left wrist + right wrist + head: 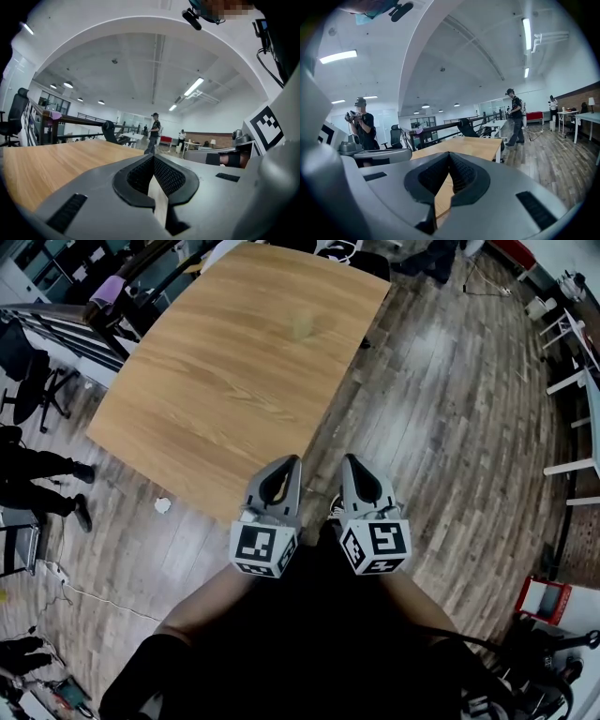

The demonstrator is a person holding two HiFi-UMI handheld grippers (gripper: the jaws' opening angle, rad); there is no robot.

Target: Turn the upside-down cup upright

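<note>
Well ahead of both gripper tips, toward the far middle of the bench [216, 381], sits a faint pale smudge that I take to be the cup [302, 326]. It is too blurred for me to say whether it stands mouth-down or what it is made of. It stands alone on the bare wood, well apart from either gripper, and neither gripper view shows it; they show only the bench top running away in front of the jaws.

Nearer me, the left gripper [292, 463] and the right gripper [349, 461] hang side by side, just beside each other, short of the near edge of the bench and over my lap. Each has its jaws pressed together with nothing between the pads; through the slit I see only wood. I judge they are together because there is nothing within reach to take yet, and held close to level so that the cameras look across the bench surface and not down at the plank floor [450, 409].

By my reading the task has not started: the cup is untouched. Reaching it calls for carrying one gripper forward over the bench and parting its jaws before it arrives. I would confirm the cup's pose on approach.
</note>
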